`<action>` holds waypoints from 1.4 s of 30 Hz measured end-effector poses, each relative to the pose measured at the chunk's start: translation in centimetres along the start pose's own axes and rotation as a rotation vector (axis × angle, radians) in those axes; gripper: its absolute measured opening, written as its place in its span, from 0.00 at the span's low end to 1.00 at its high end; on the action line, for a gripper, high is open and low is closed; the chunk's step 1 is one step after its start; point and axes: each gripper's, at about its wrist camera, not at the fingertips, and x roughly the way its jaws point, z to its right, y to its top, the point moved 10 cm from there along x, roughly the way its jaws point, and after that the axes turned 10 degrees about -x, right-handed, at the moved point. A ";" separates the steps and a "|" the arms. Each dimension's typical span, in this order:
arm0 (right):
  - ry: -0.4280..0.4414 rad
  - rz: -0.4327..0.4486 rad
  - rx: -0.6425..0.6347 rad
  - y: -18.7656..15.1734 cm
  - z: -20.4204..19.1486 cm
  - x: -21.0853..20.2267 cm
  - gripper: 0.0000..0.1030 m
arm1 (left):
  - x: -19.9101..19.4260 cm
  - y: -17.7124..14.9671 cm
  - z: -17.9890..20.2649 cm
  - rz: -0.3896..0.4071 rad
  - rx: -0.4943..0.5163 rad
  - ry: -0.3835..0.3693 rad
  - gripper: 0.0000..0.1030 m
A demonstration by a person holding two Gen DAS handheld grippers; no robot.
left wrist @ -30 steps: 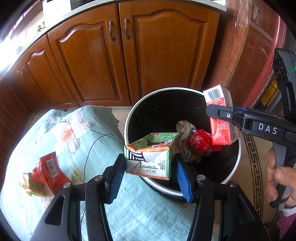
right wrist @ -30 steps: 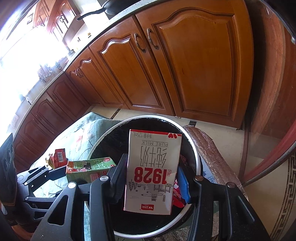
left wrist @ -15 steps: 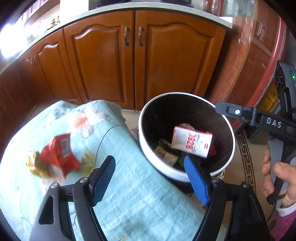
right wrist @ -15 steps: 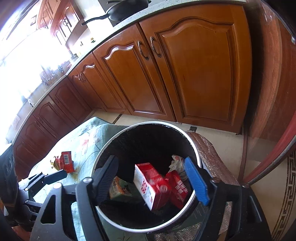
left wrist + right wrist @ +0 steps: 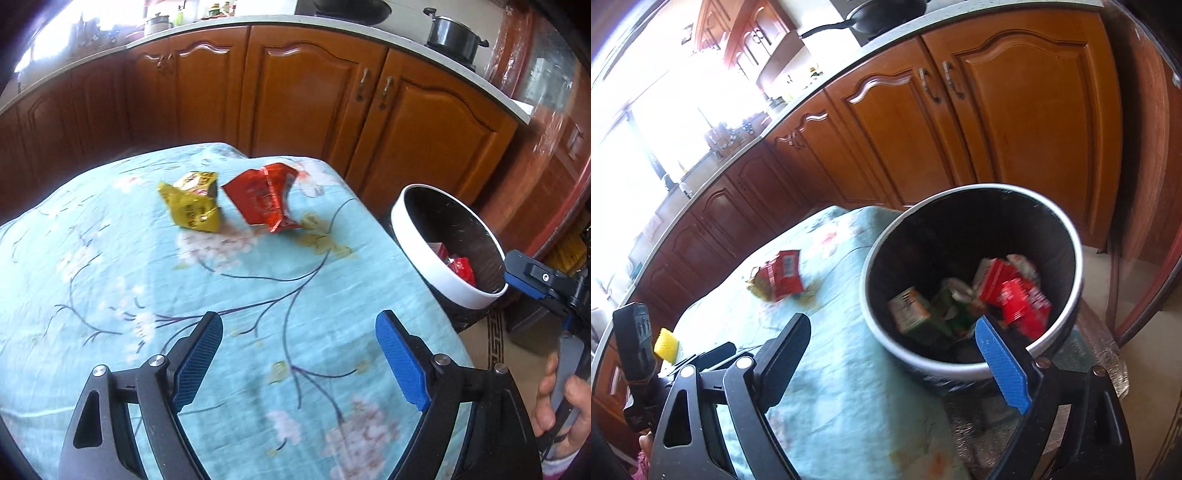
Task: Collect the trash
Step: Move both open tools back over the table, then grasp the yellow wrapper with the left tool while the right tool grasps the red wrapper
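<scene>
On the teal floral tablecloth (image 5: 110,295) lie a yellow snack wrapper (image 5: 194,205) and a crumpled red wrapper (image 5: 264,201). My left gripper (image 5: 299,321) hovers over the cloth well short of them, its jaws opening with nothing between them. To the right stands the white-rimmed black bin (image 5: 410,240). In the right wrist view the bin (image 5: 1075,240) holds a green carton (image 5: 910,314), a red-and-white carton (image 5: 997,277) and red packaging (image 5: 1027,306). My right gripper (image 5: 892,323) hangs above the bin's near rim, jaws opening and empty. The red wrapper (image 5: 781,273) half hides the yellow one.
Brown wooden cabinets (image 5: 303,92) run behind the table and the bin, under a counter with a pot (image 5: 452,35). A shiny mat (image 5: 1097,354) lies under the bin. A hand (image 5: 561,398) holds the right gripper's handle at the right edge. The left gripper's body (image 5: 639,354) fills the lower left.
Both grippers let go of their cartons, which now lie in the bin, and their jaws spread wide. The left gripper swung left from the bin to over the table.
</scene>
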 end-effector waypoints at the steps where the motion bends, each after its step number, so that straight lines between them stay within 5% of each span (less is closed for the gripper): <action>1: 0.016 0.003 -0.007 -0.3 -0.8 0.0 0.90 | -0.4 -0.2 -0.8 0.007 -0.011 0.014 0.83; 20: 0.130 0.003 -0.104 -0.3 -10.6 3.3 0.90 | -3.8 0.6 -9.0 0.040 -0.171 0.056 0.83; 32: 0.170 -0.108 -0.159 1.4 -14.4 11.1 0.89 | -0.5 2.7 -10.6 0.025 -0.234 0.058 0.83; 39: 0.134 -0.135 -0.185 2.9 -14.4 16.2 0.64 | 1.5 4.5 -10.1 0.019 -0.229 0.045 0.83; 41: 0.115 -0.155 -0.185 2.9 -13.9 17.2 0.44 | 2.2 5.2 -9.6 0.024 -0.213 0.040 0.83; 42: 0.111 -0.166 -0.177 2.8 -13.6 17.5 0.25 | 2.6 5.5 -9.3 0.022 -0.208 0.040 0.83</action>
